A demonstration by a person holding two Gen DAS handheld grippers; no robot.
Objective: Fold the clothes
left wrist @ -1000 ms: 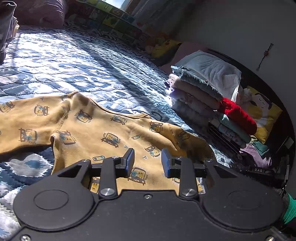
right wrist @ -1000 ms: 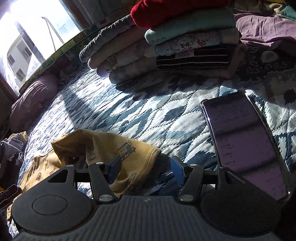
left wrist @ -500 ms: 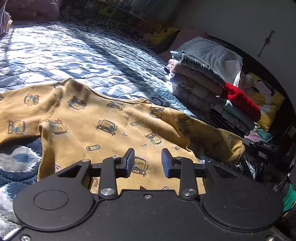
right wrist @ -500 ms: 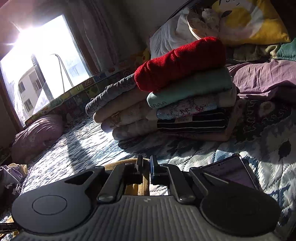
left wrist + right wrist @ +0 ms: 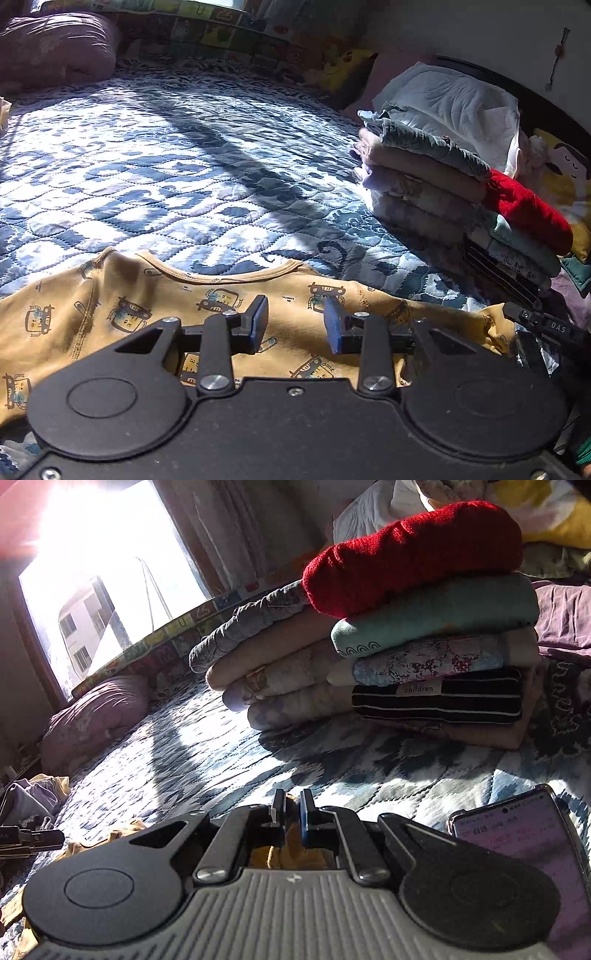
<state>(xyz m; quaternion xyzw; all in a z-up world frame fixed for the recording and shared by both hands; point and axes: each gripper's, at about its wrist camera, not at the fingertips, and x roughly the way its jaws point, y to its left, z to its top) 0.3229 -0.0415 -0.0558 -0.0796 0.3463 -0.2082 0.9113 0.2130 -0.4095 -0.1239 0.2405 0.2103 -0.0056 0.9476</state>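
Observation:
A yellow children's shirt (image 5: 122, 314) printed with small cars lies spread on the blue quilted bed (image 5: 184, 166), neckline toward the far side. My left gripper (image 5: 295, 325) hovers open just above its chest, nothing between the fingers. In the right wrist view my right gripper (image 5: 291, 818) is shut on a fold of the same yellow shirt (image 5: 291, 853), which bunches under the fingers. The other gripper's black tip (image 5: 546, 325) shows at the shirt's right sleeve end.
A pile of folded clothes (image 5: 424, 638), red knit on top, stands close ahead of the right gripper. A phone (image 5: 524, 853) lies on the quilt at the right. A purple pillow (image 5: 55, 48) and window sit at the bed's far side.
My right gripper closed on the yellow shirt's sleeve end and lifted, tilting its view up. The left gripper stayed open and edged forward over the shirt toward the neckline.

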